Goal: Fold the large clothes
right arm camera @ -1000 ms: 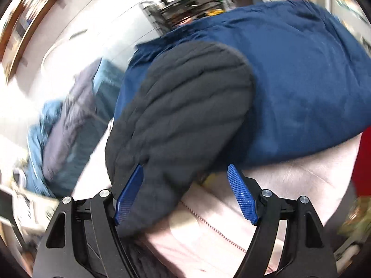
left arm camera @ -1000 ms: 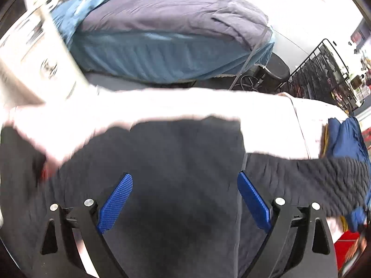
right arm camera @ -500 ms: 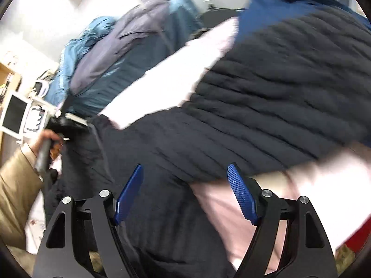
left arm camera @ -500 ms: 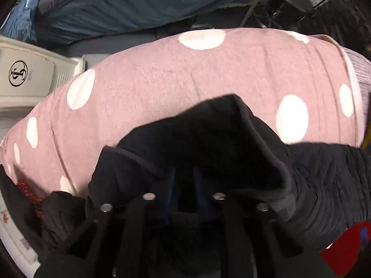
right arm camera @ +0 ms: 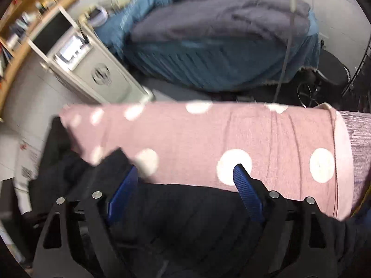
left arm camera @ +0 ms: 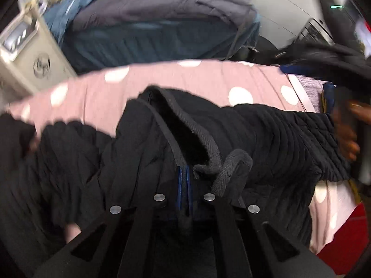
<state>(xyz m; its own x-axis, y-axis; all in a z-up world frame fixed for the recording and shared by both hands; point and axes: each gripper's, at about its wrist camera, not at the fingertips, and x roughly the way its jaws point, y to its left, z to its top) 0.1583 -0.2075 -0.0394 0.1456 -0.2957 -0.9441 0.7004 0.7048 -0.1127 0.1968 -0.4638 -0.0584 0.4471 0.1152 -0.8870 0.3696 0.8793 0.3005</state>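
Observation:
A black quilted jacket (left arm camera: 266,143) lies across a pink sheet with white dots (left arm camera: 162,85). My left gripper (left arm camera: 184,173) is shut on the jacket's collar edge, whose dark trim curls over the fingers. In the right wrist view my right gripper (right arm camera: 185,176) is open, its blue pads either side of the jacket (right arm camera: 190,213), above the pink sheet (right arm camera: 266,139). The hand holding the right gripper shows at the far right of the left wrist view (left arm camera: 347,134).
A blue and grey bedding pile (right arm camera: 220,46) lies behind the pink surface. A white cabinet (right arm camera: 92,74) stands at the left. A dark blue garment (left arm camera: 301,69) and a red object (left arm camera: 343,243) are at the right edge.
My left gripper closed on the jacket's collar and has lifted it. My right gripper swung from the blue garment over to the jacket's body and stays open.

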